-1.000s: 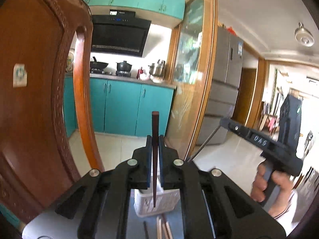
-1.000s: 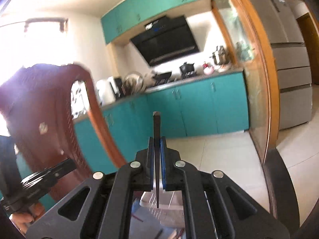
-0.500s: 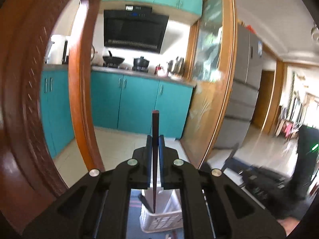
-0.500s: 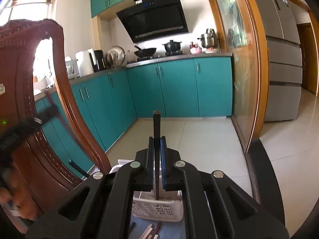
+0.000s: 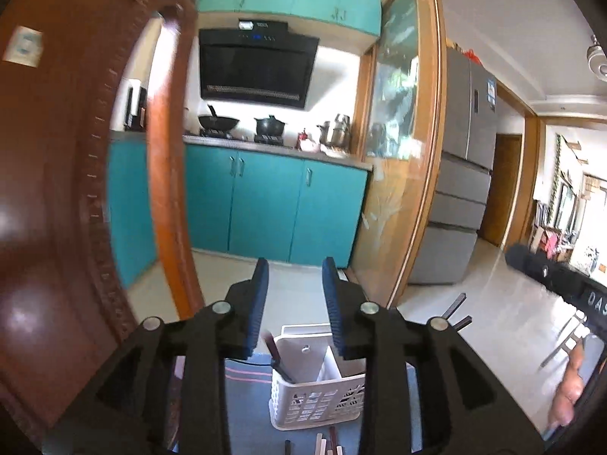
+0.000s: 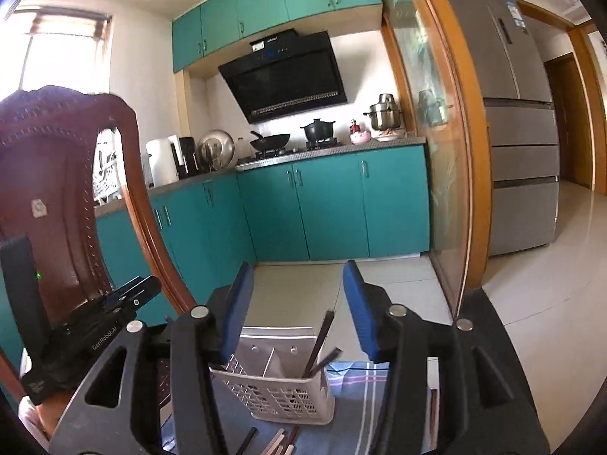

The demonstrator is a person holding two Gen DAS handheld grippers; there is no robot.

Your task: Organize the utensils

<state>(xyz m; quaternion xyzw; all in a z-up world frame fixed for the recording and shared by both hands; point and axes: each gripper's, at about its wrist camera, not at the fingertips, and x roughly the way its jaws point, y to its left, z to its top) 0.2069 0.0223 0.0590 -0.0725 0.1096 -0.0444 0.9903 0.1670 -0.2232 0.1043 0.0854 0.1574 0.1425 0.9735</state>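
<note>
Both tools, left (image 5: 295, 299) and right (image 6: 297, 303), are standing parted and empty, jaws just having been opening above the basket (image 6: 280, 394). Dark chopsticks (image 6: 318, 345) are leaning inside it; lowering carelessly risks knocking them or tipping the basket toward loose ones (image 6: 282, 441) on the desk (image 5: 246, 386).

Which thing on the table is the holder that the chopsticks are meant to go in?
Start at the teal kitchen cabinets, then look down to the blue cloth on the table. On it stands a white perforated plastic basket, split by a divider, with dark chopsticks leaning inside; the other chopsticks lie loose in front.
</note>
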